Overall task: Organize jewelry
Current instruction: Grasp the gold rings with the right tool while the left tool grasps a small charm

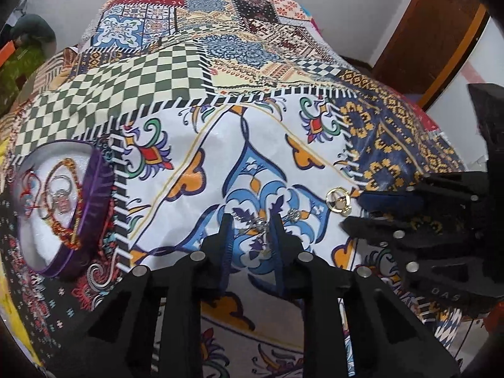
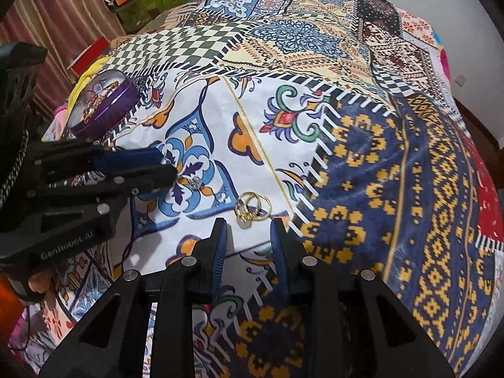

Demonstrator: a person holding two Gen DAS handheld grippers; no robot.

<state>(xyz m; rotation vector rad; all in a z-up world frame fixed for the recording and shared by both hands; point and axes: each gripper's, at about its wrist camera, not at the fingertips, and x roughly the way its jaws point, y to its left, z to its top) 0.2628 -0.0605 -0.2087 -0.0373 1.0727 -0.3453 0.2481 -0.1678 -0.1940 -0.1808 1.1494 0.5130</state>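
both jaws gape: left gripper (image 1: pixel 251 220) over silver earrings (image 1: pixel 256 222), right gripper (image 2: pixel 248 228) before gold rings (image 2: pixel 252 208)

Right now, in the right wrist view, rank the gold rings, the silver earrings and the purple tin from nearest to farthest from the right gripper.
1. Gold rings: just ahead of the right gripper, in line with its open jaws.
2. Silver earrings: further left, at the left gripper's tips.
3. Purple tin: far left, farthest.
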